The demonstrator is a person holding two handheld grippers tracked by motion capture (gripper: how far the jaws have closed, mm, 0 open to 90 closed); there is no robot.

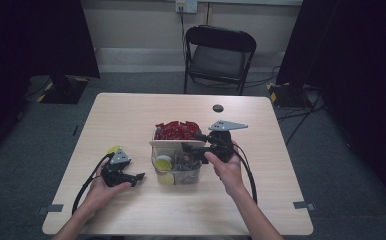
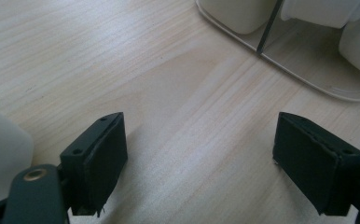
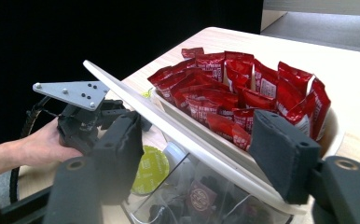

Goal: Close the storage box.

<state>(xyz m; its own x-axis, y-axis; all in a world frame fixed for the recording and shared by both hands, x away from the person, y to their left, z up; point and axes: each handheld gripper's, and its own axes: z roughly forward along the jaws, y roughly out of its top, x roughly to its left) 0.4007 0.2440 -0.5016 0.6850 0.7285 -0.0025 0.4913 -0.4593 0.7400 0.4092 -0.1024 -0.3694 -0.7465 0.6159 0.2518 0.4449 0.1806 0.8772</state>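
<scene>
A clear box (image 1: 177, 172) stands mid-table. Its back compartment holds several red packets (image 1: 177, 130) (image 3: 234, 93). The front compartment holds a yellow-topped capsule (image 1: 164, 162) (image 3: 150, 170) and dark capsules (image 1: 185, 161) (image 3: 199, 196). A thin pale lid (image 1: 176, 143) (image 3: 169, 123) leans across the box. My right gripper (image 1: 193, 141) (image 3: 197, 144) reaches in from the right. Its jaws stand apart with the lid's edge running between them, and the pads do not press on it. My left gripper (image 1: 138, 177) (image 2: 199, 158) rests low over bare wood left of the box, open and empty.
A small yellow thing (image 1: 113, 149) lies behind the left gripper. A dark round hole (image 1: 218, 108) sits in the tabletop behind the box. A black folding chair (image 1: 220, 52) stands beyond the far edge. The box's clear corner (image 2: 308, 70) lies just ahead of the left jaws.
</scene>
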